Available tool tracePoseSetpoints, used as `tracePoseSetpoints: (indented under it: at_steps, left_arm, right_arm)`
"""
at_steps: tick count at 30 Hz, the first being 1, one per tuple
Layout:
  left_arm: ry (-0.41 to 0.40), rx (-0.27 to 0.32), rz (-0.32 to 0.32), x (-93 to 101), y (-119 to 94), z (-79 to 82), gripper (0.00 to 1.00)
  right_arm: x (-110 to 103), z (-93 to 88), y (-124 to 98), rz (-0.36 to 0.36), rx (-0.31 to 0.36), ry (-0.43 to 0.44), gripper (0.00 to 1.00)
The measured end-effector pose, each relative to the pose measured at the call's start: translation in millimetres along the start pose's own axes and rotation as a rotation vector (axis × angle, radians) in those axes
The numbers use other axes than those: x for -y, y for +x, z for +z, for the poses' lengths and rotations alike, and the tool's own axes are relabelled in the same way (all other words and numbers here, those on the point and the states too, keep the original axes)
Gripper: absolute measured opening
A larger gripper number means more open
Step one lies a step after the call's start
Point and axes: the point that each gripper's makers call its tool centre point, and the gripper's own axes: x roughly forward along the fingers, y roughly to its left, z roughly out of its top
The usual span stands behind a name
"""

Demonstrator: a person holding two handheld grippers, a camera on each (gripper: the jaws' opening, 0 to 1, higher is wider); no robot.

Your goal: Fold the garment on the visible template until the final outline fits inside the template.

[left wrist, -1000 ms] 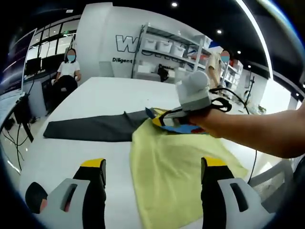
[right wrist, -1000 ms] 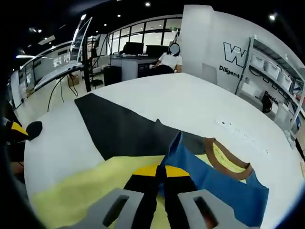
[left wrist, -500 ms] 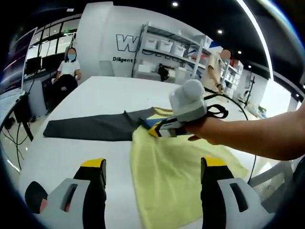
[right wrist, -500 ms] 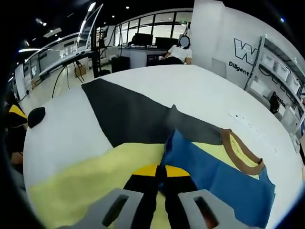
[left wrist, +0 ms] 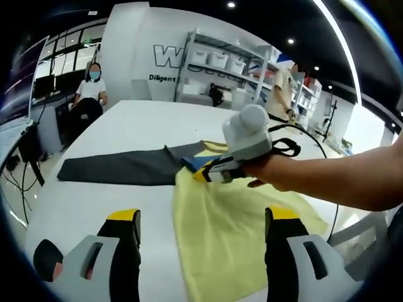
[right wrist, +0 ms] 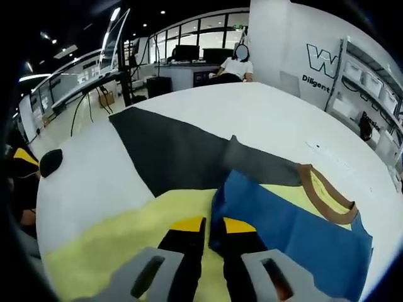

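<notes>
At the centre of the left gripper view, a soft yellow T-shirt [left wrist: 233, 233] lies on the smooth white table [left wrist: 113, 195], overlapping a flat dark grey template [left wrist: 119, 168]. The left gripper [left wrist: 201, 236] gapes empty. The right gripper [right wrist: 206, 228] pinches the shirt's blue fold [right wrist: 277, 220] beside the brown ribbed collar [right wrist: 327, 198].

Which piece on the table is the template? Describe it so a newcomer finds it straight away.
Start at the big white table. The yellow garment with its blue sleeve lies at the near end, by the right gripper. The template is the flat dark grey sheet running out from under it, the only dark, unwrinkled, straight-edged piece there.
</notes>
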Motion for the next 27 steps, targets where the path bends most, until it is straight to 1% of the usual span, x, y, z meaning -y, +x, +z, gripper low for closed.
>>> tracePoseSetpoints:
  at_steps: [6,10,13,14,17,20,21,23,24,27]
  left_arm:
    - [0.000,-0.001,0.001,-0.2,0,0.2,0.76]
    - [0.002,-0.003,0.001,-0.1,0,0.0,0.76]
    - [0.004,-0.003,0.000,0.4,0,0.0,0.76]
    - [0.005,-0.005,-0.001,0.6,0,-0.4,0.76]
    - [0.005,-0.005,0.000,0.5,0,-0.5,0.76]
    - [0.003,-0.006,0.001,-0.1,0,-0.6,0.75]
    - [0.004,-0.005,0.000,0.0,0,-0.4,0.75]
    - [0.006,-0.008,-0.001,0.4,0,-0.8,0.75]
    - [0.006,-0.008,-0.002,0.6,1,-0.9,0.75]
    - [0.007,-0.008,-0.001,0.4,0,-1.0,0.75]
  right_arm:
    - [-2,0.9,-1,0.010,0.003,0.005,0.07]
    - [-5,6.3,-6,0.022,0.022,0.016,0.04]
    - [-8,5.8,-5,0.032,0.019,0.017,0.05]
    - [-11,3.3,-3,0.046,0.011,0.033,0.06]
    - [-12,3.2,-2,0.050,0.017,0.041,0.06]
    - [-10,7.7,-5,0.046,0.029,0.046,0.03]
    - [-13,6.9,-4,0.057,0.025,0.059,0.03]
    - [-16,1.6,-1,0.066,0.006,0.044,0.03]
    - [-18,3.2,-2,0.066,0.019,0.040,0.04]
    - [-19,3.1,-1,0.073,0.015,0.049,0.03]
